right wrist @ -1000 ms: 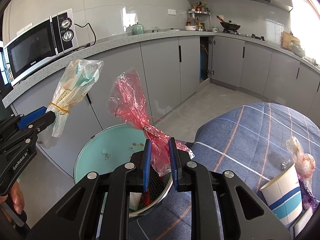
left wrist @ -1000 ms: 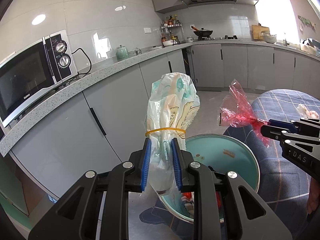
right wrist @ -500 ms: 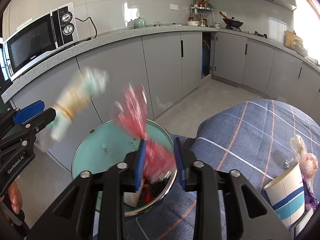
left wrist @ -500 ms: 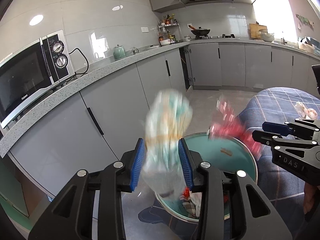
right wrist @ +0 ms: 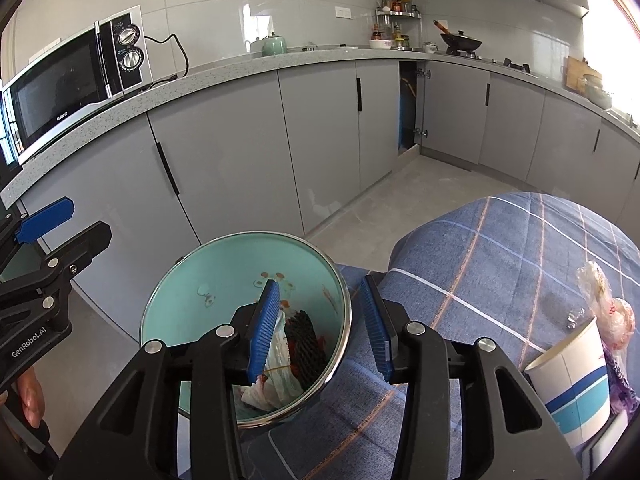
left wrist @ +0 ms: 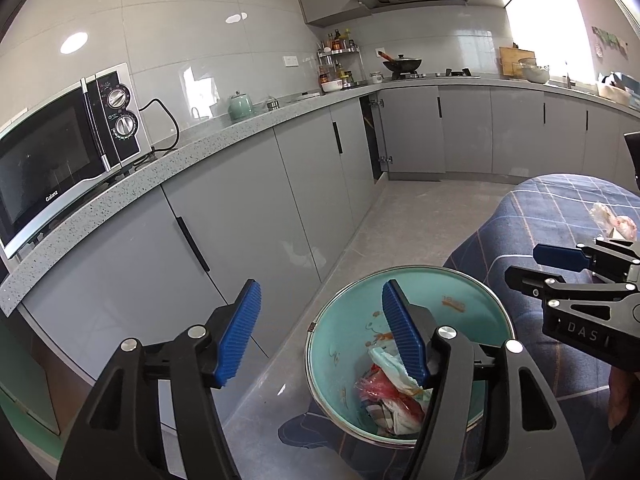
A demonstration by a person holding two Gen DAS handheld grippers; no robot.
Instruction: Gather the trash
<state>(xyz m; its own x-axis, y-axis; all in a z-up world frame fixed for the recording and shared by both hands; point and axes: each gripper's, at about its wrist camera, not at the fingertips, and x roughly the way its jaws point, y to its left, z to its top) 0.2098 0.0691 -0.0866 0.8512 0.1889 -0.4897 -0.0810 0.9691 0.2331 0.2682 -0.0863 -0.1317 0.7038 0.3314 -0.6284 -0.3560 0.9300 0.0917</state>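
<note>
Crumpled plastic trash (left wrist: pixel 386 394), a white-green bag and a red one, lies inside the round, teal-lined, metal-rimmed bin (left wrist: pixel 348 320) beside the checked blue tablecloth (right wrist: pixel 500 248). The left gripper (left wrist: pixel 320 330) and right gripper (right wrist: pixel 320 322) have just been opening; both gape released, nothing between their ribbed blue pads. Only the right view shows one paper cup (right wrist: pixel 572 368).
</note>
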